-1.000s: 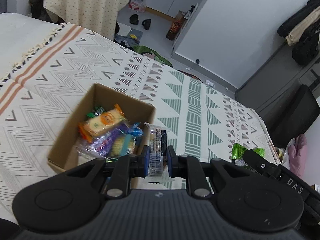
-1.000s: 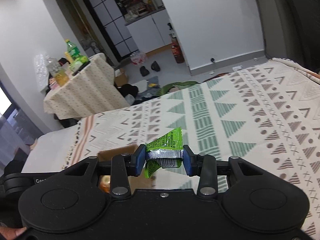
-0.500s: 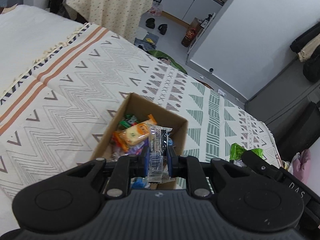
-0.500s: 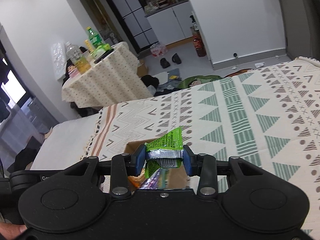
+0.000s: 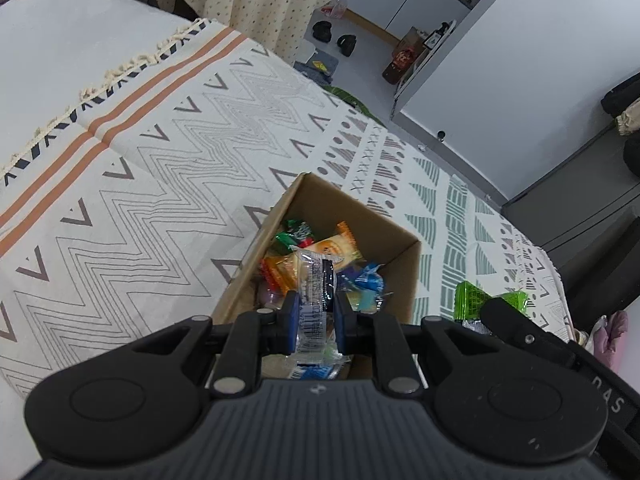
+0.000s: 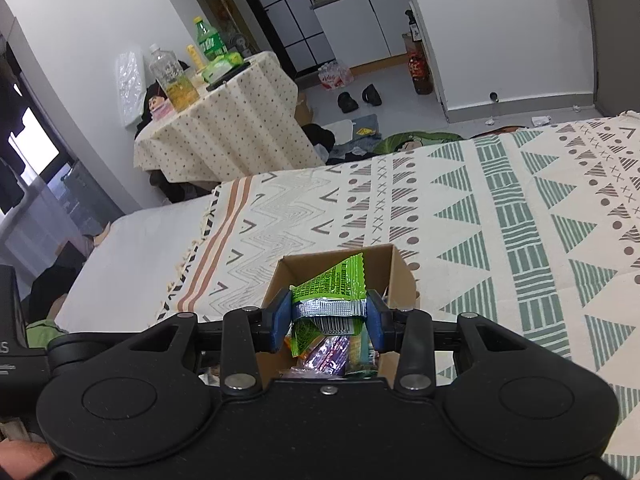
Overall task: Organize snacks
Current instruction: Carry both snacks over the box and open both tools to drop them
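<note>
An open cardboard box (image 5: pixel 316 194) sits on the patterned bedspread, holding several bright snack packets (image 5: pixel 320 250). My left gripper (image 5: pixel 316 314) hangs over the box's near end, shut on a clear packet with a dark label (image 5: pixel 314 280). In the right wrist view my right gripper (image 6: pixel 327 314) is shut on a green foil packet (image 6: pixel 334 286), held above the same box (image 6: pixel 402 270) near its front edge. That green packet (image 5: pixel 470 300) and the right gripper's body also show at the lower right of the left wrist view.
The patterned bedspread (image 5: pixel 140 184) stretches wide to the left and beyond the box. A round table with a dotted cloth (image 6: pixel 224 128) carrying bottles stands past the bed. Shoes (image 6: pixel 356 98) and clutter lie on the floor by white cabinets.
Both grippers have moved forward toward the box with their packets. The left one now hangs over its contents, and the right one has come over the box's near edge.
</note>
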